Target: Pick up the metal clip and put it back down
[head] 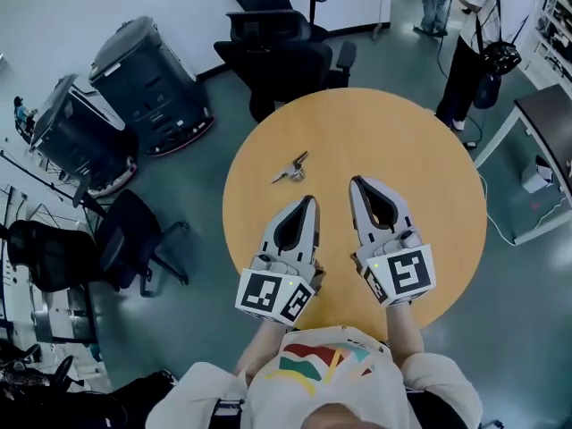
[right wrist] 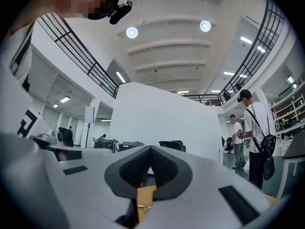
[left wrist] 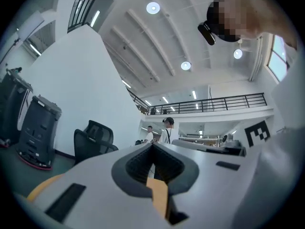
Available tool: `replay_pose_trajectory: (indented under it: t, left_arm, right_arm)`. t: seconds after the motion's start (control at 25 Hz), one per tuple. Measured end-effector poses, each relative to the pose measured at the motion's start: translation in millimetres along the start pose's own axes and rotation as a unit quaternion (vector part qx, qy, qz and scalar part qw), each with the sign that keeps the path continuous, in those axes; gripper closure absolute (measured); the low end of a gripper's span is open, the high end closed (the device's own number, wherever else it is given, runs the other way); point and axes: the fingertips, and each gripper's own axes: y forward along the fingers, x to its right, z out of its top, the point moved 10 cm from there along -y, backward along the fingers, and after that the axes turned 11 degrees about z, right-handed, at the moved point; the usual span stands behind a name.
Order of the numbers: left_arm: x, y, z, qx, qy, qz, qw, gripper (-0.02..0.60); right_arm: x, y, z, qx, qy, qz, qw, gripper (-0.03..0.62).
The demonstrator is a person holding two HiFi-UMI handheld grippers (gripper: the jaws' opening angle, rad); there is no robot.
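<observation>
The metal clip [head: 290, 168] lies on the round wooden table [head: 429, 159], left of its middle. Both grippers rest on the table nearer the person, pointing away. My left gripper [head: 312, 198] is shut, its tips a short way below and right of the clip and apart from it. The right gripper [head: 356, 180] is also shut, further right of the clip. In the left gripper view the jaws of my left gripper [left wrist: 152, 144] meet at the tip with nothing between them. The right gripper view shows my right gripper [right wrist: 150, 148] the same way. The clip appears in neither gripper view.
Black office chairs [head: 277, 34] stand beyond the table's far edge, and another chair [head: 134, 235] stands at its left. Two black machines [head: 147, 83] sit on the floor at the upper left. A person [head: 478, 47] stands at the upper right beside a grey desk [head: 545, 119].
</observation>
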Motion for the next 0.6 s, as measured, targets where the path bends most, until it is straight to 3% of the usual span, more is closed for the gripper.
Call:
replay_pose_trajectory:
  t: [0.24,0.6]
  left_arm:
    - [18.0,-28.6,22.0,0.038,0.029,0.015,0.9987,0.538]
    - [39.6,-54.7,31.2,0.064,0.037,0.011,0.9972,0.538]
  right_arm:
    - [-17.4,-32.5,18.3,0.035,-0.006,0.003,0.999,0.582]
    - [-32.8,-62.7,35.1,0.050,-0.013,0.006,0.999,0.581]
